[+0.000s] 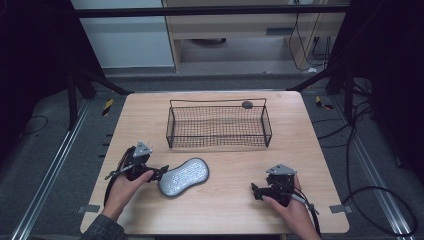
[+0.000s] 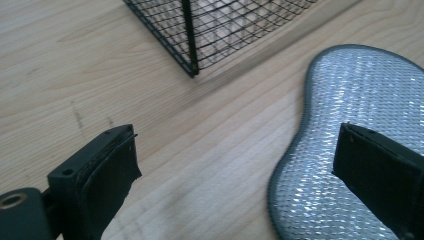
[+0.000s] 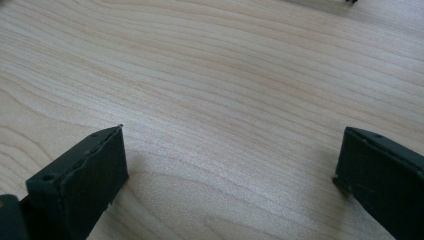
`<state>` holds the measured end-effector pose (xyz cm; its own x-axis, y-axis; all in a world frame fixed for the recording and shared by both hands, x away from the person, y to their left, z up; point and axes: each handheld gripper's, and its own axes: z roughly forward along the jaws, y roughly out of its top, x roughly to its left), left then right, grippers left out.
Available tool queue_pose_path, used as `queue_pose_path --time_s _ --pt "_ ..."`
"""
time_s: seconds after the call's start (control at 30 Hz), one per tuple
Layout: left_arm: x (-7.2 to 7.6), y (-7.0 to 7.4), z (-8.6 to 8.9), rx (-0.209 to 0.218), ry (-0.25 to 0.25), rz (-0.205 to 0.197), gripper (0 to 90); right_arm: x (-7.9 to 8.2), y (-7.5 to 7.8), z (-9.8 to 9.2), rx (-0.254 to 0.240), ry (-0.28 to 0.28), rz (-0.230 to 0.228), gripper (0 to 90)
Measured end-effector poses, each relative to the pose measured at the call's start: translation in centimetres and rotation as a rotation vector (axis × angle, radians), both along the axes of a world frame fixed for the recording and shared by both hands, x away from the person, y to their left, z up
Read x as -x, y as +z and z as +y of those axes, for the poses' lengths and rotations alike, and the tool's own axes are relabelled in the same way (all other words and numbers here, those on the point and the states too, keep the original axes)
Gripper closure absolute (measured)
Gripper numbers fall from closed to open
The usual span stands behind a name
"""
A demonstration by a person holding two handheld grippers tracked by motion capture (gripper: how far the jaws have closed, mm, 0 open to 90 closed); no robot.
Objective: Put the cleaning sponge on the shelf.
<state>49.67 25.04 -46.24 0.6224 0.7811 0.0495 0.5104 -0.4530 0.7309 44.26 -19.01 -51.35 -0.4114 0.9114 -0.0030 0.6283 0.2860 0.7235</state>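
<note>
Left gripper, jaws apart, sits at the near end of the pad lying flat on the desk in front of the basket, likely lining up a grab; right gripper rests aside, jaws apart, holding nothing.

1 sponge, 1 wire basket, 2 tools

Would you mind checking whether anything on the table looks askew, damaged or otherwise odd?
Nothing stands out. The silver peanut-shaped scrubbing pad lies flat on the wooden table, just off the open left gripper. The black wire basket stands upright. The right gripper is open over bare wood.
</note>
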Motion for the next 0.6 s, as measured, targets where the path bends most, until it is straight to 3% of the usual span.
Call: queue_pose_path --time_s 0.4,0.6 --pt "1.1 0.9 -2.4 -0.054 -0.084 0.005 3.1 0.0 0.0 0.0 0.003 0.004 0.000 0.4" --pt "1.3 1.2 -4.1 -0.101 -0.139 0.026 3.0 0.0 0.0 0.0 0.003 0.007 -0.002 0.4"
